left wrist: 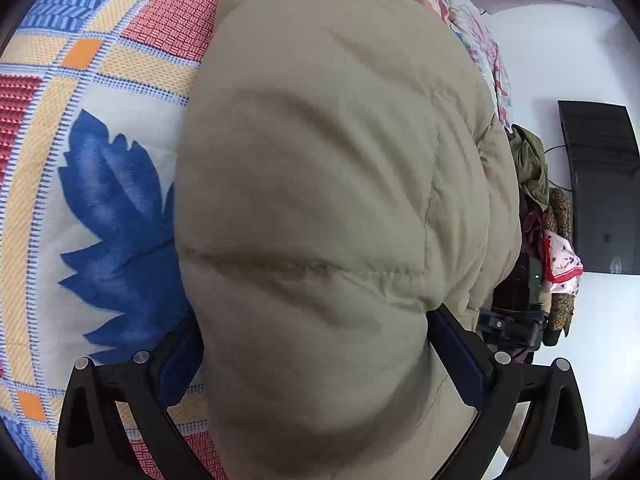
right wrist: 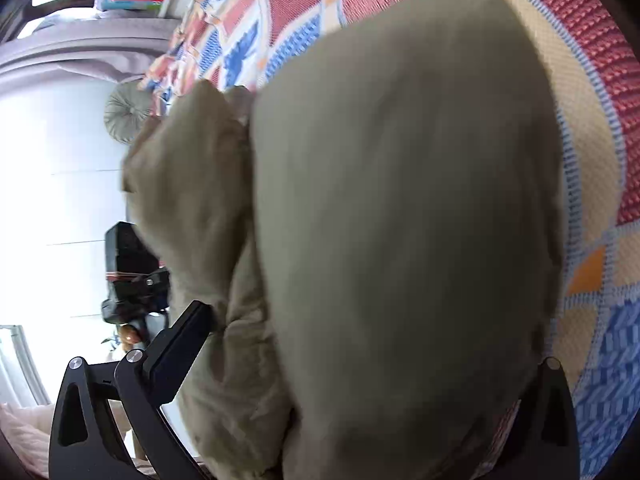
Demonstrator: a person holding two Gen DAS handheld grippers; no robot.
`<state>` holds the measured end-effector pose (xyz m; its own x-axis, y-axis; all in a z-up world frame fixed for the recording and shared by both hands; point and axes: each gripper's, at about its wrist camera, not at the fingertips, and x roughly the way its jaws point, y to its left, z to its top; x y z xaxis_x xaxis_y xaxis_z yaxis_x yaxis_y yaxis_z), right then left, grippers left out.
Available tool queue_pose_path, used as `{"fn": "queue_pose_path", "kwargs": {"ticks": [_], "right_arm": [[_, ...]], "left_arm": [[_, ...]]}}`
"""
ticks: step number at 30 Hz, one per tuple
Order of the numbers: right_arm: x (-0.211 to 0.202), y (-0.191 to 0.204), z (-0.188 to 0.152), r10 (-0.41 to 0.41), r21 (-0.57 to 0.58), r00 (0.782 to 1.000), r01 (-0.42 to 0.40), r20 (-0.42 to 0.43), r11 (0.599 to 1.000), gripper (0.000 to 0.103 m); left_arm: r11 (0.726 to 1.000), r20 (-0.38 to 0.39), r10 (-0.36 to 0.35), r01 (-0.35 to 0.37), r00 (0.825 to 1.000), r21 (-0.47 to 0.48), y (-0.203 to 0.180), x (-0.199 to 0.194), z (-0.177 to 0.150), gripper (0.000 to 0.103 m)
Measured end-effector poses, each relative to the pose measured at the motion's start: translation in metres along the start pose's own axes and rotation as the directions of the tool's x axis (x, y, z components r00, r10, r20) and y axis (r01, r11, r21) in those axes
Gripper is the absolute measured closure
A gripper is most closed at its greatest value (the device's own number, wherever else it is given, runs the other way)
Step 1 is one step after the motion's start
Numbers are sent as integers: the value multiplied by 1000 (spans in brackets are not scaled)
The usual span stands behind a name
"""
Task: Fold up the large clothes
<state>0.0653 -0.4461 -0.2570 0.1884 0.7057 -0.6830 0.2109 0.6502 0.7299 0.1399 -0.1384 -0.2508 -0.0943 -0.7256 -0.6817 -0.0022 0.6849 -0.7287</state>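
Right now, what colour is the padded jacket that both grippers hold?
The padded jacket is plain khaki-beige with quilted seams, seen best in the left wrist view.

Left gripper (left wrist: 316, 344) fingers spread around thick padded fabric, clamping it, right gripper (right wrist: 360, 344) likewise gripping, one finger hidden

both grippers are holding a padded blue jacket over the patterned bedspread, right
Not quite: the jacket is khaki beige, not blue. The left wrist view shows it plainly; the blue there is only a leaf print on the bedspread. The rest holds: the left gripper and the right gripper each clamp the padded fabric over the bedspread.
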Motion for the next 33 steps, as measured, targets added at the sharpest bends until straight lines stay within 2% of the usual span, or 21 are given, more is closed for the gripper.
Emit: {"fn": "queue_pose_path", "kwargs": {"ticks": [3,8,10,12,13,15,16,18,21,25,28,33], "right_arm": [[7,-4,2,3,34,1000,-3,6,999,0],[11,-5,3,-7,79,1000,5,26,997,0],[12,-4,2,-19,93,999,15,38,996,0],[12,-1,2,-34,107,998,29,49,994,1],[12,0,1,-38,114,998,32,54,993,4],[11,8,-3,-31,115,996,22,83,993,19],[10,13,-5,-30,107,995,20,96,994,23],[9,23,-9,-33,102,993,22,110,995,36],[9,42,-18,-32,107,990,18,138,994,47],[17,81,-14,-12,87,985,-3,173,996,48],[28,110,-7,11,51,984,-20,179,999,48],[73,175,33,48,-51,987,-40,154,998,48]], "left_arm": [[1000,-8,-13,13,1000,-3,-3,7,-2,0],[998,6,26,-27,1000,51,-17,13,-3,2],[997,14,24,-25,1000,69,-20,11,-5,7],[996,16,19,-20,1000,89,-19,5,-5,17],[995,18,17,-19,1000,100,-21,2,-4,20],[992,23,15,-18,1000,128,-23,-7,-3,27],[989,26,16,-20,1000,146,-26,-10,-2,28],[984,29,20,-25,999,176,-32,-18,1,30],[978,48,-4,-7,999,209,-36,-41,5,30],[973,108,-17,-8,994,229,-26,-80,4,30],[973,168,2,-41,986,228,-14,-122,26,30],[973,280,50,-110,959,203,19,-192,64,30]]}}
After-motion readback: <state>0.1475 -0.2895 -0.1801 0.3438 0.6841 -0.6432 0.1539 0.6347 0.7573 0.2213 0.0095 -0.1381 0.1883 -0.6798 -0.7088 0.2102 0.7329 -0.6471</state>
